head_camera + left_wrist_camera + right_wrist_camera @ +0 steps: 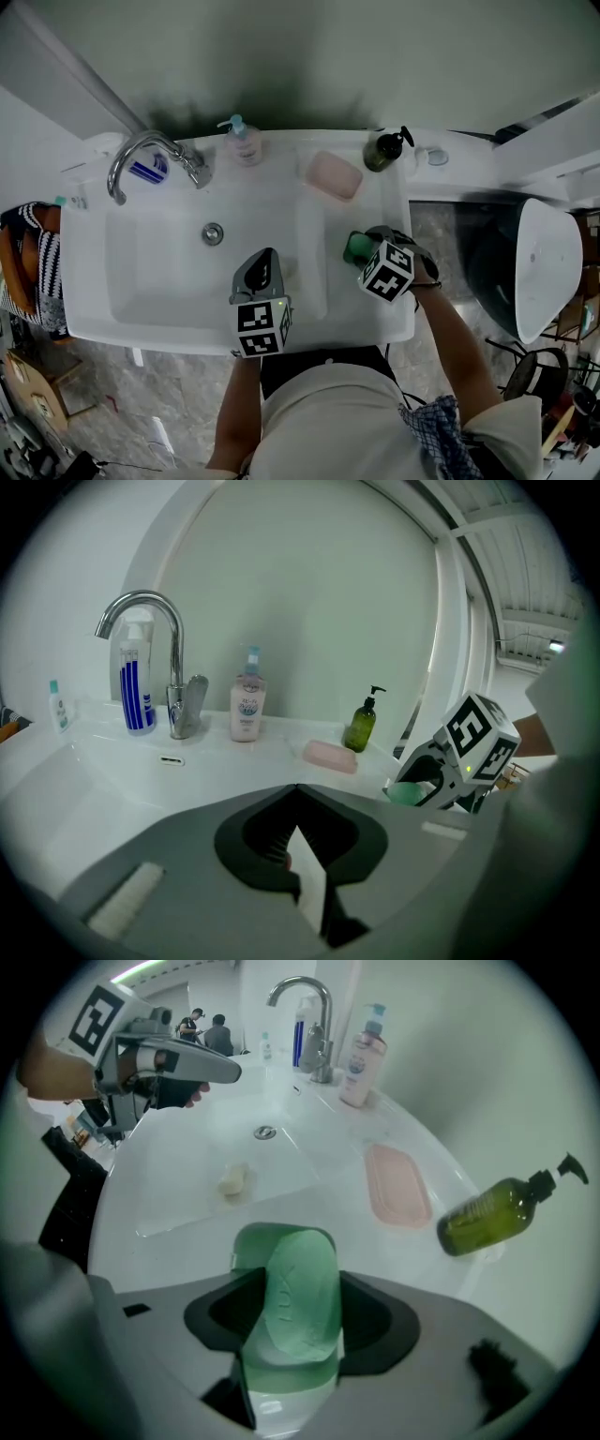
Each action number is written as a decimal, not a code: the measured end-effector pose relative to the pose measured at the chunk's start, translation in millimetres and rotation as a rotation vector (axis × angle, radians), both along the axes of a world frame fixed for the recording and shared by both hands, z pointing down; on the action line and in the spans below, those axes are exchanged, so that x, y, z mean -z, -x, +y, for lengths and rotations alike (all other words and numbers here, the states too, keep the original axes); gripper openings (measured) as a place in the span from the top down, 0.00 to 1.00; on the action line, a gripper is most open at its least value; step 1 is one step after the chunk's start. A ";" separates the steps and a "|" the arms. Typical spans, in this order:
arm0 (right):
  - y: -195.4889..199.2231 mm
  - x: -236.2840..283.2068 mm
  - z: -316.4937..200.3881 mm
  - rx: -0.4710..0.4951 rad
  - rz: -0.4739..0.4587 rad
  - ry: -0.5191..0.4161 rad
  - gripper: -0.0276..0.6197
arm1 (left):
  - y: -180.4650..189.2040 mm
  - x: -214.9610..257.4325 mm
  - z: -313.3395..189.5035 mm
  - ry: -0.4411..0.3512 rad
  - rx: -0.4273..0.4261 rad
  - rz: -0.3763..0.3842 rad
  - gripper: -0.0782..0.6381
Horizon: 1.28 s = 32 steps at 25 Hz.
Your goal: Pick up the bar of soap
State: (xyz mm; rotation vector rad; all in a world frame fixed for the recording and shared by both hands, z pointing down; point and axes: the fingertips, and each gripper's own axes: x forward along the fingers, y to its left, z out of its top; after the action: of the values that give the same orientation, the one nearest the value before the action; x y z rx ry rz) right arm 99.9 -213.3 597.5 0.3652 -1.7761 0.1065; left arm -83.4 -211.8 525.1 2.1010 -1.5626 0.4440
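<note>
A green bar of soap (302, 1297) lies in a green dish (251, 1241) on the right ledge of the white sink (169, 281). My right gripper (300, 1314) points steeply down over it, one jaw on each long side of the bar; I see no pad pressing it. The head view shows the same gripper (366, 246) over the soap (353, 249). My left gripper (261, 265) hovers over the basin's front, jaws together, nothing held. The left gripper view looks past its own shut jaws to the right gripper (422, 785).
A pink oblong soap holder (334, 175) sits on the back ledge beside a dark green pump bottle (382, 150). A chrome faucet (141, 155), a clear pump bottle (244, 141) and a drain (213, 233) are there too. A small cream lump (232, 1179) lies in the basin.
</note>
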 end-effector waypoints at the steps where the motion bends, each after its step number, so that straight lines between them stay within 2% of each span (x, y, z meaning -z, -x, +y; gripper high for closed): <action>1: 0.3 0.8 0.0 0.010 0.008 -0.020 0.57 | -0.4 0.0 -0.2 0.000 -0.001 0.000 0.88; 5: 3.6 5.3 -0.1 0.087 0.056 -0.138 0.57 | -0.8 -0.5 1.0 0.001 -0.004 -0.004 0.88; 7: 4.4 6.4 -0.1 0.094 0.055 -0.163 0.57 | -0.7 -0.1 1.5 -0.001 -0.005 -0.002 0.88; 16: 2.9 14.0 -3.3 0.078 0.041 -0.196 0.66 | 5.5 0.4 1.4 -0.001 0.016 0.012 0.88; 19: 1.6 17.4 -4.7 0.073 0.040 -0.217 0.76 | 8.8 -1.4 1.6 0.004 0.027 0.018 0.88; 24: 0.8 18.2 -2.4 0.093 0.049 -0.220 0.77 | 14.2 -0.5 1.9 0.002 0.041 0.019 0.88; 32: 16.5 46.0 -10.5 0.080 -0.003 -0.278 0.77 | 39.4 1.6 4.7 -0.008 0.088 -0.003 0.88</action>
State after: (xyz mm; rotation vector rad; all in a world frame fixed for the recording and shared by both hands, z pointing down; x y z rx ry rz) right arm 83.4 -223.9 551.5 0.4924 -1.8092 -0.1986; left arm -122.8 -207.1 523.5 2.0294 -1.6534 0.4111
